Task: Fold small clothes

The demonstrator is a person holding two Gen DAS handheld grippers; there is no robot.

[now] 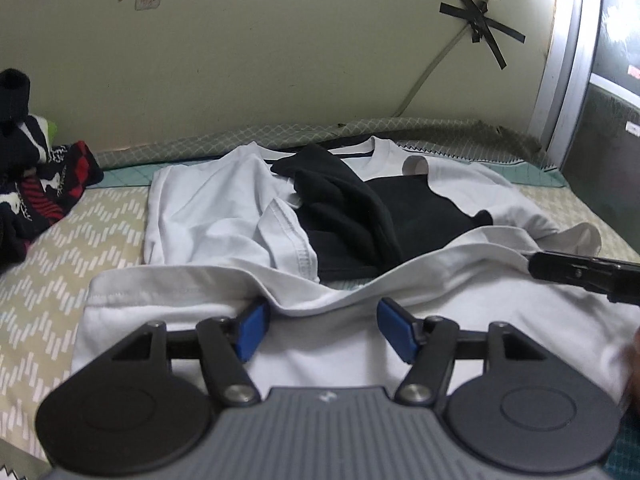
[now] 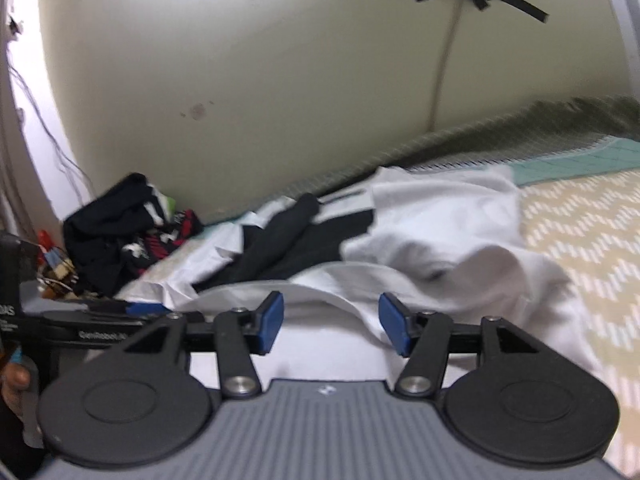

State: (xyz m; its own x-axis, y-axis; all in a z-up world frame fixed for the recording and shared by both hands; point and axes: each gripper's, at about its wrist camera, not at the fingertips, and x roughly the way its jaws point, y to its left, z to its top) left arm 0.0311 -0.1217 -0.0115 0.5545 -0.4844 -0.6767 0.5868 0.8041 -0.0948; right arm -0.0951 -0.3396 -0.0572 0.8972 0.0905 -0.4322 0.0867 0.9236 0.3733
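Both claws stood released — the left gripper [image 1: 320, 330] and right gripper [image 2: 330, 326] had blue pads spread over the white T-shirt [image 1: 200, 208], nothing pinched. It lay rumpled on the zigzag-patterned bed [image 1: 48, 280]; soft cotton with a black panel [image 1: 420, 208] — each would do best pinching the hem [image 1: 168, 280] evenly, I judged.

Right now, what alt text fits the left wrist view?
The left gripper, jaws open, sits over the folded hem of a white shirt on a patterned bed. A black garment lies on the shirt; the right gripper enters from the right.
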